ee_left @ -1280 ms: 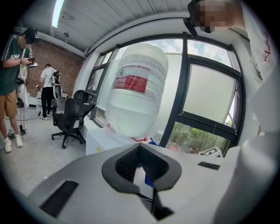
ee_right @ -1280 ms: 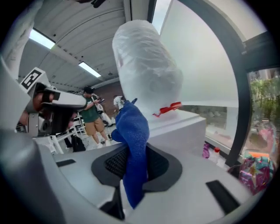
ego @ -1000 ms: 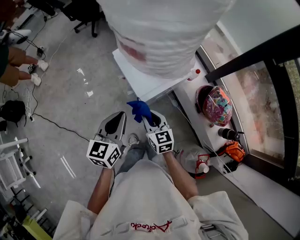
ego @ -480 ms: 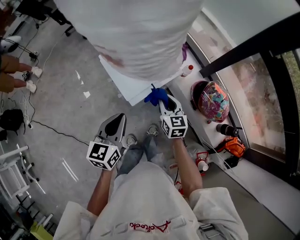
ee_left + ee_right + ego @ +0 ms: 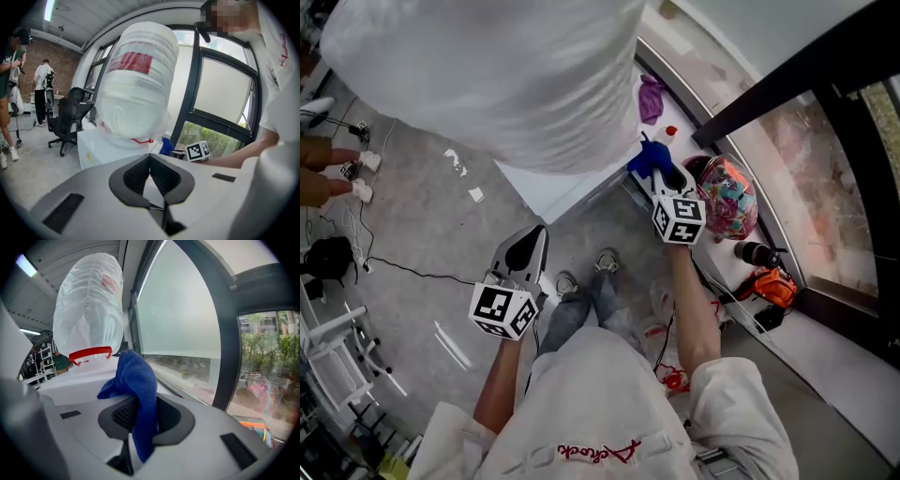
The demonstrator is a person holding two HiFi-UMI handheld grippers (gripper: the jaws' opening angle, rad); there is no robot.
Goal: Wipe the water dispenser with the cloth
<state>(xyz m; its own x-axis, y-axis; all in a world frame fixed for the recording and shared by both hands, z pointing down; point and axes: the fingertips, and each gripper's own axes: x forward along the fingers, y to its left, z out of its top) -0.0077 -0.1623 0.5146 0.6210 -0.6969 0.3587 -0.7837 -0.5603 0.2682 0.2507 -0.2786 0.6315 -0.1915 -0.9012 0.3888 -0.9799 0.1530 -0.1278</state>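
Water dispenser (image 5: pixel 546 187) — white cabinet with big plastic-wrapped bottle (image 5: pixel 487 75) on top, standing on floor beside window (image 5: pixel 825 178). Blue cloth (image 5: pixel 137 385) clamped between jaws of right gripper (image 5: pixel 666 178), bunched end sticking out past tips, held up at dispenser's corner nearest window; contact with cabinet unclear. Left gripper (image 5: pixel 528 247) low over floor, apart from dispenser — jaws together, nothing between them.

Under you the grey floor (image 5: pixel 441 225) carries the white dispenser (image 5: pixel 553 187), and at your left a black cable (image 5: pixel 412 272) and a black bag (image 5: pixel 326 255). On your right the white ledge (image 5: pixel 825 366) by the window holds a purple rag (image 5: pixel 650 97), a coloured helmet (image 5: pixel 728 200) and an orange tool (image 5: pixel 769 286).
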